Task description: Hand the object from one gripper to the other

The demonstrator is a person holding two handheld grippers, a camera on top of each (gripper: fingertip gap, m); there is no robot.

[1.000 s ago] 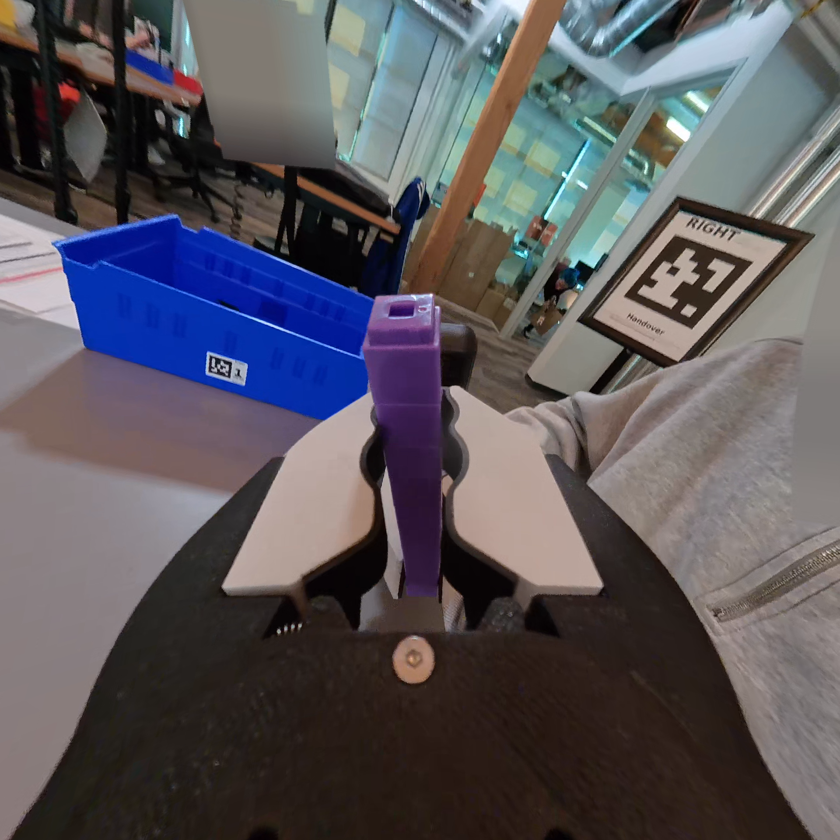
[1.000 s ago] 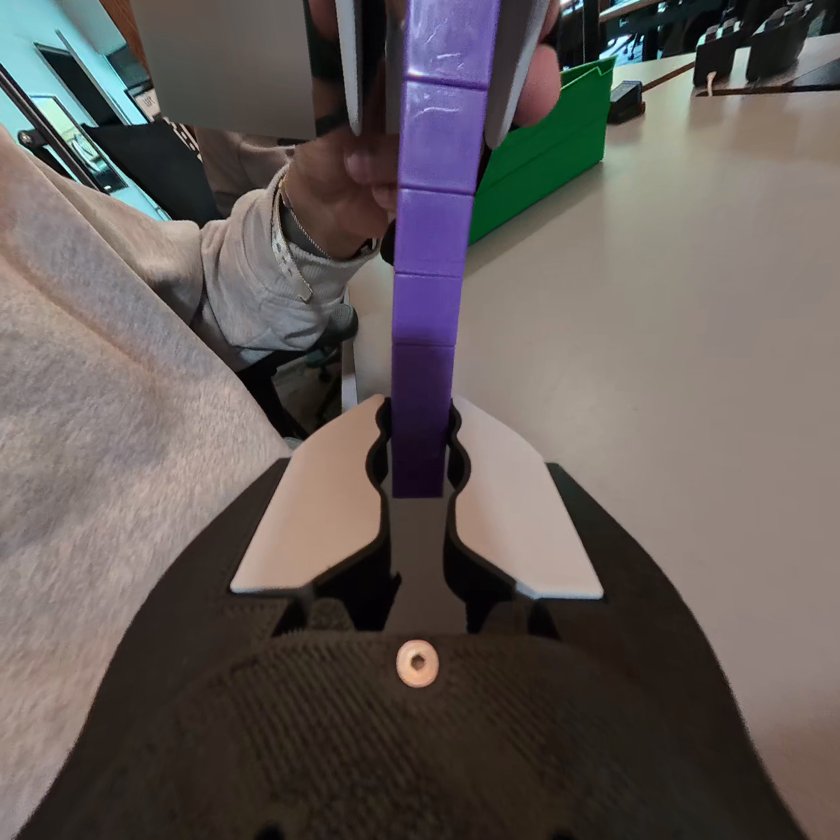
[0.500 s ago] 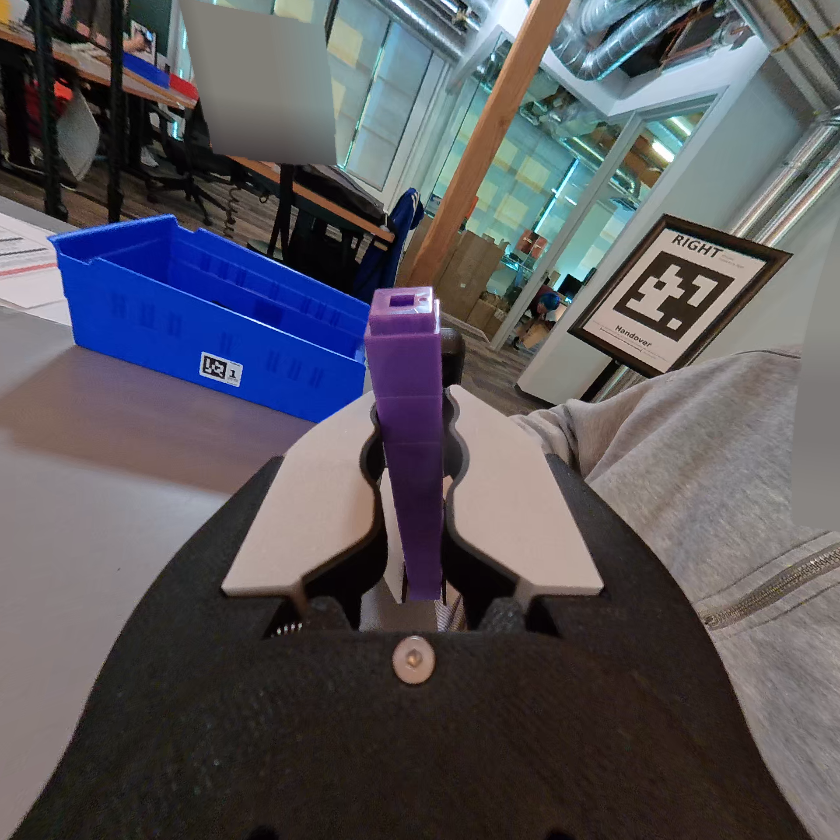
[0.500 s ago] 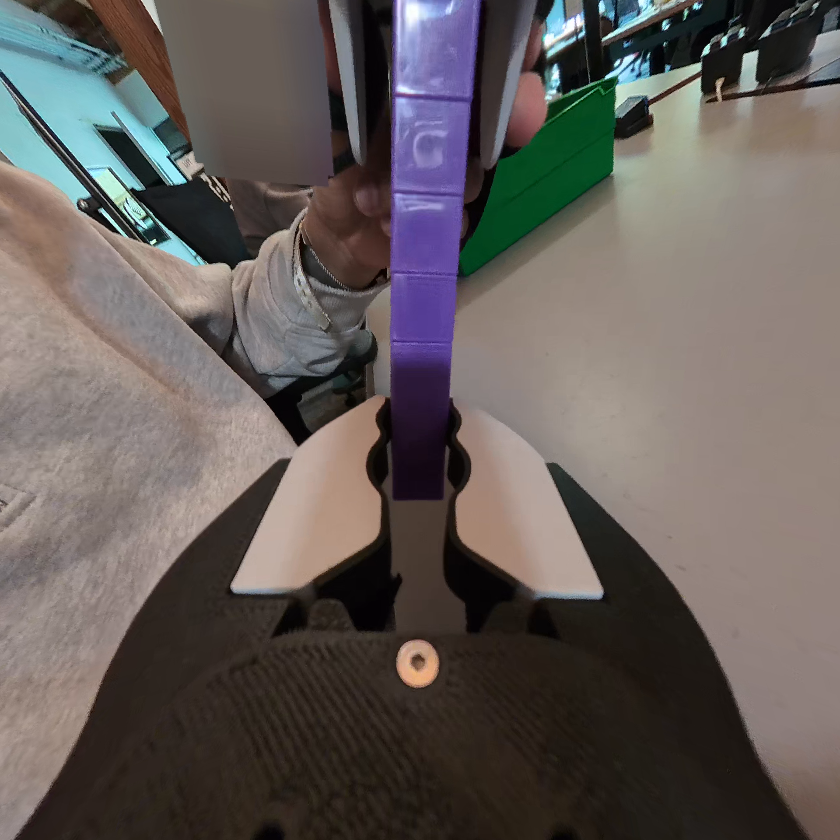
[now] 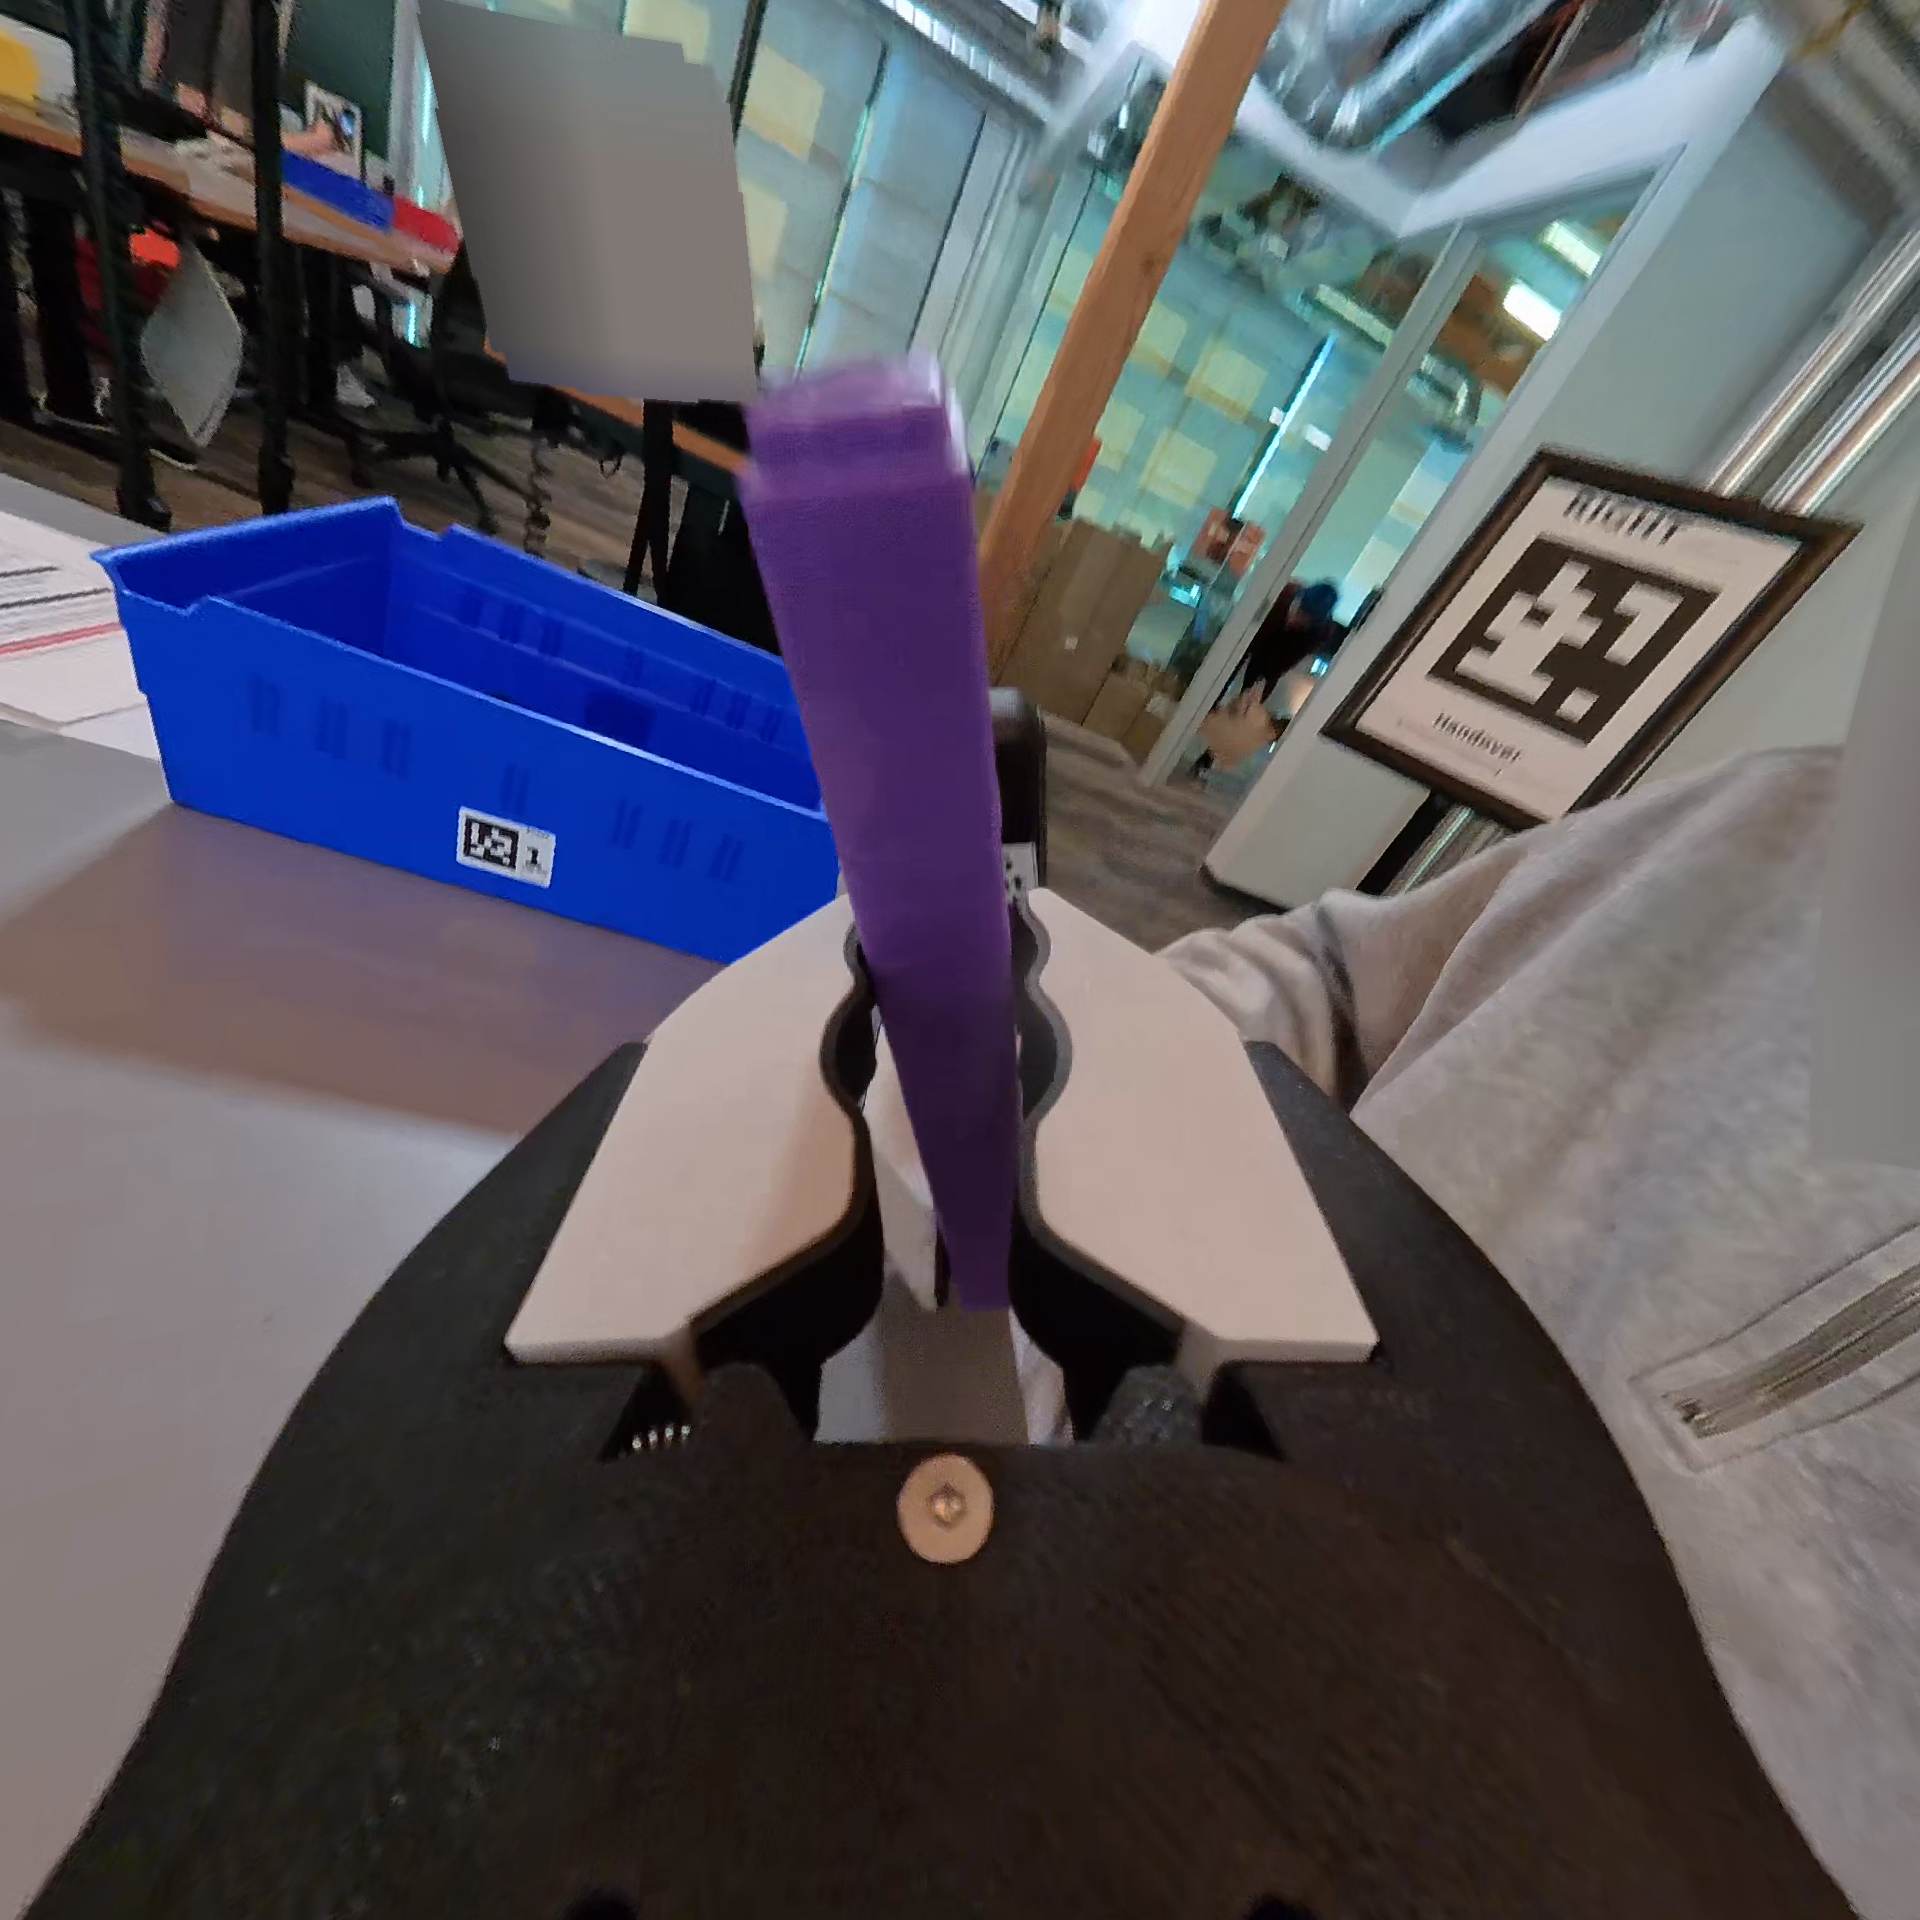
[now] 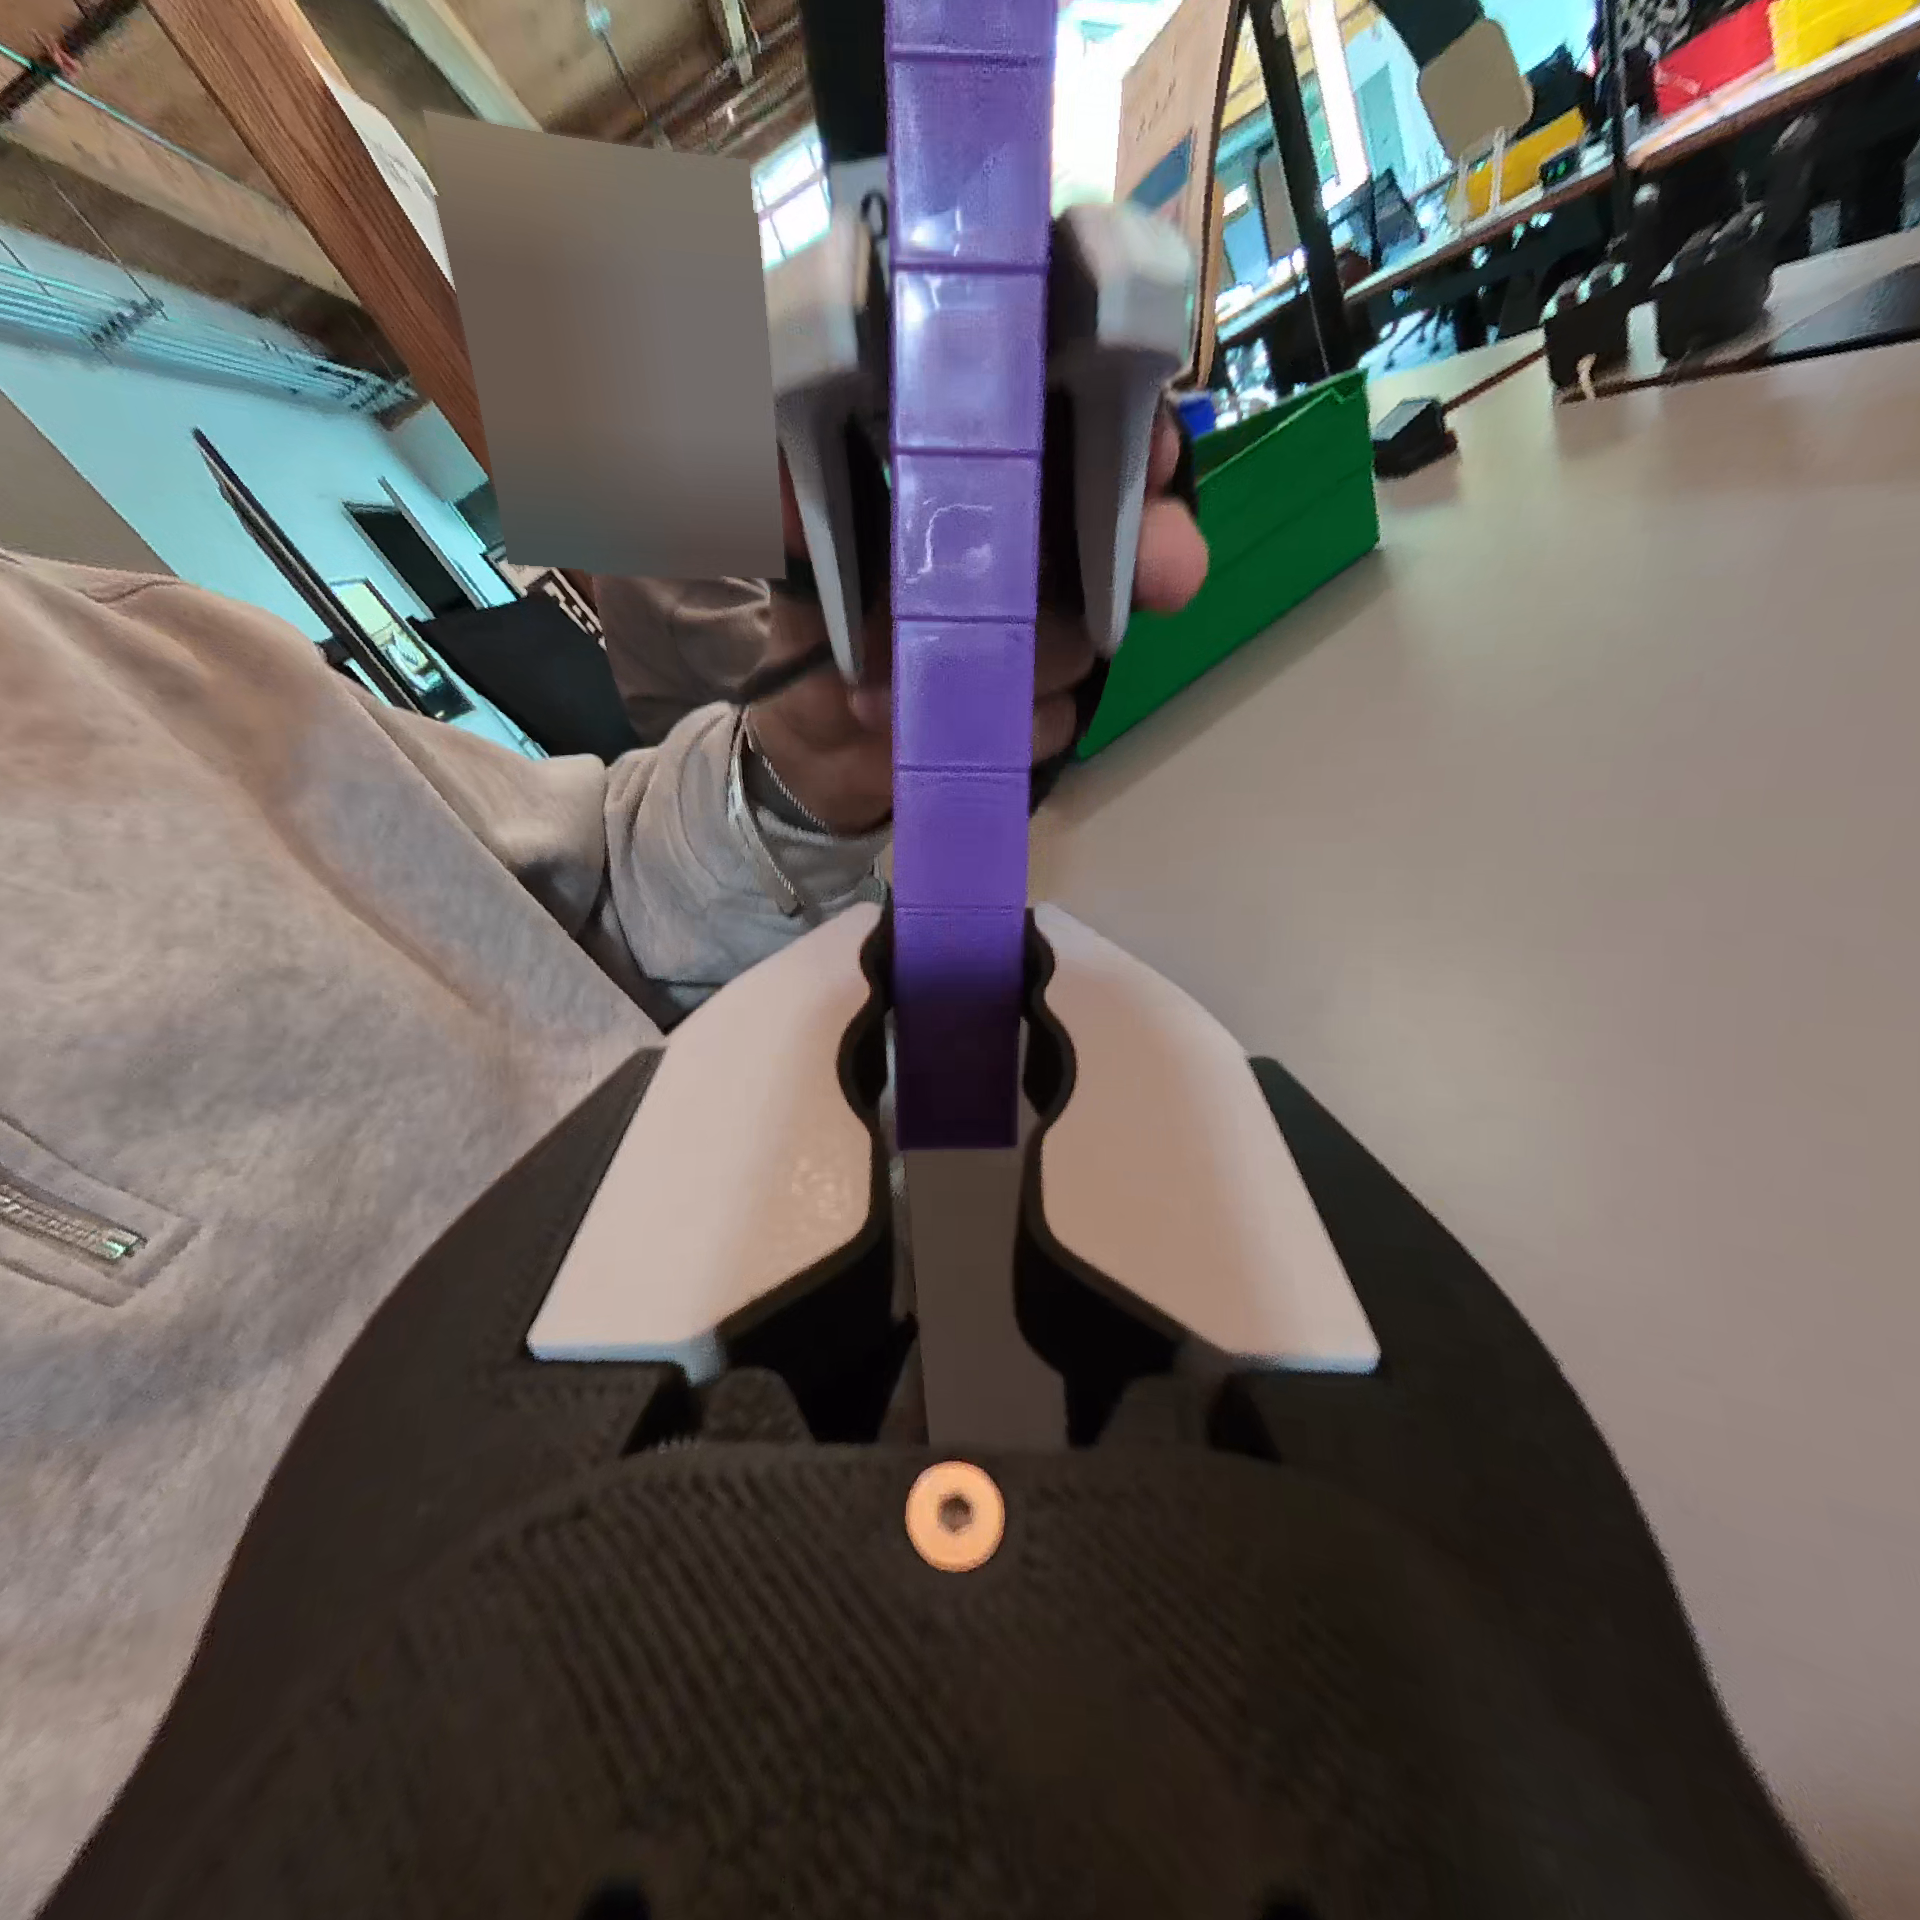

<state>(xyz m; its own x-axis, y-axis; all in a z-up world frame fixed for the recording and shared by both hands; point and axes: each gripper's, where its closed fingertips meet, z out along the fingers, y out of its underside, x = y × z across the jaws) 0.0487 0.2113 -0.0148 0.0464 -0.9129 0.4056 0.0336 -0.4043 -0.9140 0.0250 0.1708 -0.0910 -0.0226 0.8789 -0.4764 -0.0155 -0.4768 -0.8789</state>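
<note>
A long purple bar (image 6: 966,540) made of stacked segments stands upright between both grippers. My right gripper (image 6: 961,925) is shut on its lower end. In the right wrist view, my left gripper (image 6: 977,649) straddles the bar higher up, with a small gap on each side of it, held by a hand. In the left wrist view, the bar (image 5: 894,727) leans to the left between my left gripper's (image 5: 940,935) fingers, loose in them. Its top end is blurred.
A blue bin (image 5: 416,727) stands on the grey table (image 5: 208,1143) to the left. A green bin (image 6: 1268,520) sits on the table (image 6: 1558,831) behind the bar. A framed marker sign (image 5: 1579,634) stands right. A grey sleeve (image 5: 1610,1039) is close by. Left tips to right tips: about 9 cm.
The left fingers have parted from the bar, which now leans and reaches higher in the left view. The right gripper keeps its hold. The right view has tilted upward.
</note>
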